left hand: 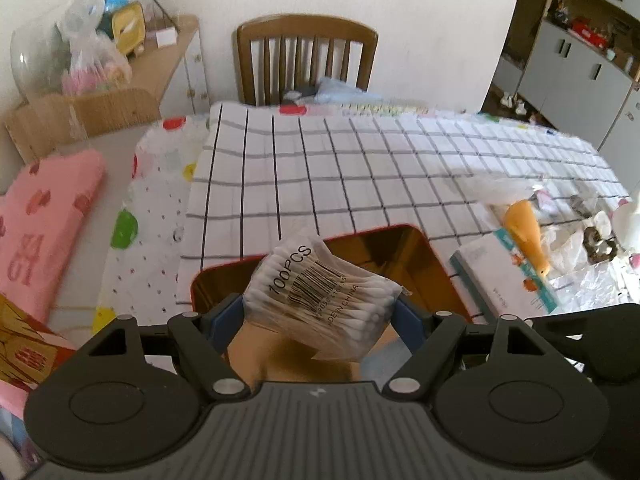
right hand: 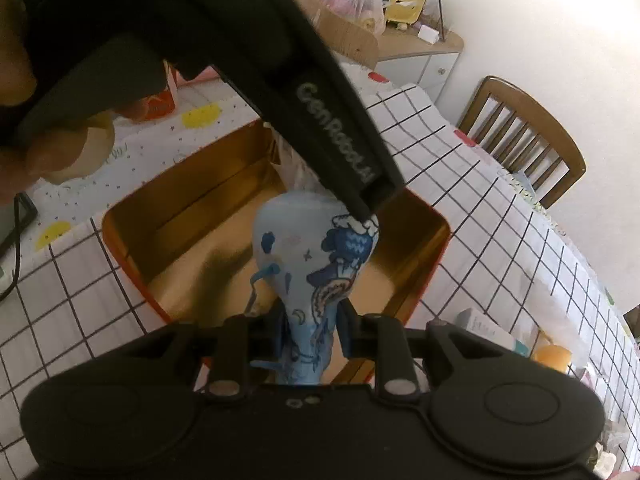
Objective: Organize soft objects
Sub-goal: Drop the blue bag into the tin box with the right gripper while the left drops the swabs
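In the left wrist view my left gripper [left hand: 320, 314] is shut on a clear pack of cotton swabs [left hand: 312, 280], which hangs tilted over an open tin box [left hand: 424, 248] with a gold inside and a red rim. The right wrist view has my right gripper [right hand: 314, 330] shut on the narrow end of a light blue printed cloth item [right hand: 312, 248]. Its rounded end hangs above the same tin box [right hand: 188, 216]. The left gripper's black body [right hand: 328, 120] and the hand holding it [right hand: 60, 144] cross above the box there.
The box sits on a white checked tablecloth [left hand: 360, 168]. A wooden chair [left hand: 306, 60] stands at the far table edge. A pink towel [left hand: 48, 216] lies to the left. A book [left hand: 504, 280], an orange soft item [left hand: 524, 232] and crumpled wrappers lie to the right.
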`<state>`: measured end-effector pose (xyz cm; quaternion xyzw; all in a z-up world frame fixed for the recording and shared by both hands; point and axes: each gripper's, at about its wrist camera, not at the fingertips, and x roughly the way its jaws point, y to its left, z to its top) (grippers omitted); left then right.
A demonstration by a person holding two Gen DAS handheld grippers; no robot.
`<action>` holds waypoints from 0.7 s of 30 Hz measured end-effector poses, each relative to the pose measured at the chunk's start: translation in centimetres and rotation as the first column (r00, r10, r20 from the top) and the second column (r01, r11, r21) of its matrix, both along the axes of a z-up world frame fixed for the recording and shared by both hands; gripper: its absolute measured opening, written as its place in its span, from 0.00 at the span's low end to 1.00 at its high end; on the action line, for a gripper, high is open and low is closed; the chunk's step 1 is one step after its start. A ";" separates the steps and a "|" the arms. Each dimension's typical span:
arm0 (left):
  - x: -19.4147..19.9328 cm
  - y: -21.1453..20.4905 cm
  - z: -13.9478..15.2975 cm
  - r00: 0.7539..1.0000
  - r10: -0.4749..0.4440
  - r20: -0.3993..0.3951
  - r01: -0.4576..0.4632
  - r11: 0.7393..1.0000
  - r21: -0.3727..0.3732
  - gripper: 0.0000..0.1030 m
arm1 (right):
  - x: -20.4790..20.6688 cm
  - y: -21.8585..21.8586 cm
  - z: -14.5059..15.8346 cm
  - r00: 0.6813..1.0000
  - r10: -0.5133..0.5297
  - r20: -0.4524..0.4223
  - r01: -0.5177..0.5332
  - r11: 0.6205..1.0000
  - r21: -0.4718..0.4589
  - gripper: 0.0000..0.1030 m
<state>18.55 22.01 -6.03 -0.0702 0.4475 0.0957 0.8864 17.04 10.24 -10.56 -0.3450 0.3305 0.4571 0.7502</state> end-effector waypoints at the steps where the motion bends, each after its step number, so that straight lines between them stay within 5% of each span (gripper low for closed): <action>1: 0.1 0.1 -0.4 1.000 0.002 -0.011 -0.002 1.000 -0.001 0.78 | 0.0 0.1 -0.1 1.000 0.001 -0.002 -0.001 1.000 -0.002 0.25; 6: 0.4 0.2 -1.8 0.999 -0.001 -0.042 0.001 1.000 0.002 0.78 | -0.3 -0.1 -0.3 1.000 0.004 0.006 -0.004 1.000 0.006 0.34; 11: 0.4 0.5 -2.6 0.998 0.002 -0.064 -0.003 1.000 -0.011 0.78 | -0.4 -0.7 -0.1 1.000 0.006 0.019 -0.006 0.999 0.034 0.57; 21: 0.7 0.3 -4.2 0.994 -0.015 -0.111 0.014 1.000 -0.008 0.78 | -1.3 -1.9 0.6 0.999 0.031 0.022 -0.033 0.996 0.085 0.73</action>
